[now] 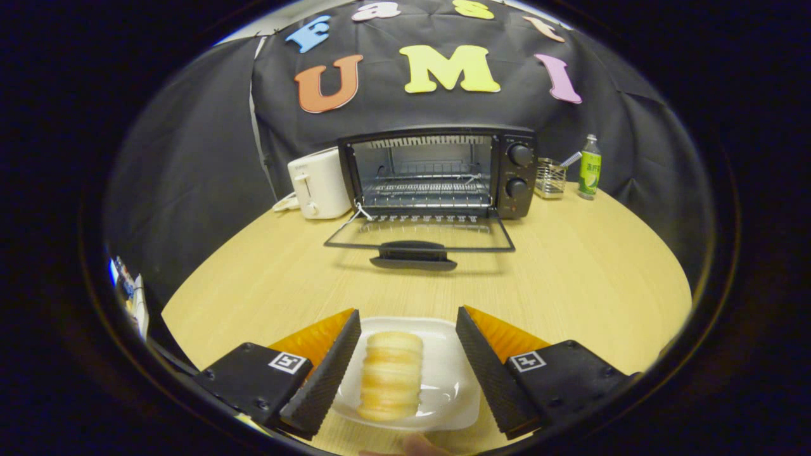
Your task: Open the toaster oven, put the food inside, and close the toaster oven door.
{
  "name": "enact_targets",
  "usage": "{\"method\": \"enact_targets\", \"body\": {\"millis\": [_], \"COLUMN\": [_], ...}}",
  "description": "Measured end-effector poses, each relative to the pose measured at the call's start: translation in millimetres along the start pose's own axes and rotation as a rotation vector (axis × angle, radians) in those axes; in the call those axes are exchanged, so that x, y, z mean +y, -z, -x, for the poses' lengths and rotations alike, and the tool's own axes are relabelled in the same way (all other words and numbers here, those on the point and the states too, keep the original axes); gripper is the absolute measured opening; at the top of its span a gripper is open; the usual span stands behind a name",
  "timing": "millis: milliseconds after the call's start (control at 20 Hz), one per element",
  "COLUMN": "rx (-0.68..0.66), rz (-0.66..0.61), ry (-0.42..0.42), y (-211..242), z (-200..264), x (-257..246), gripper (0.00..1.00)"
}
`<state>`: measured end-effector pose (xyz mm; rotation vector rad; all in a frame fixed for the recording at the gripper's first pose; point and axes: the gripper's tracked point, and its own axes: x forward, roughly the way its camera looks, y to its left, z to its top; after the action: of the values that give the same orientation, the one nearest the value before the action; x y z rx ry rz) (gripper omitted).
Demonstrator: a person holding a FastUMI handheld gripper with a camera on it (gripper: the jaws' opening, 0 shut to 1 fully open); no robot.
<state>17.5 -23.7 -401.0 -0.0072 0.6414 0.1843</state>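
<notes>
A black toaster oven stands at the far side of the wooden table, its glass door dropped flat toward me with the handle nearest. Its wire rack is bare. A pale ridged pastry lies on a white plate close to me. My gripper is open and hangs over the plate, one finger on each side of the pastry. The left finger sits close to the pastry, the right one well apart from it. Neither finger presses on the food.
A white pop-up toaster stands left of the oven. To the oven's right are a wire mesh holder and a green bottle. Bare tabletop lies between the plate and the open door.
</notes>
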Motion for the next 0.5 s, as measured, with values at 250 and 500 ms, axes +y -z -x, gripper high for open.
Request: {"method": "enact_targets", "body": {"millis": [250,500], "rx": [0.017,0.050], "rz": [0.037,-0.017], "ry": [0.061,0.100], "y": [35,44], "z": [1,-2], "x": [2,4], "gripper": [1.00,0.97]}}
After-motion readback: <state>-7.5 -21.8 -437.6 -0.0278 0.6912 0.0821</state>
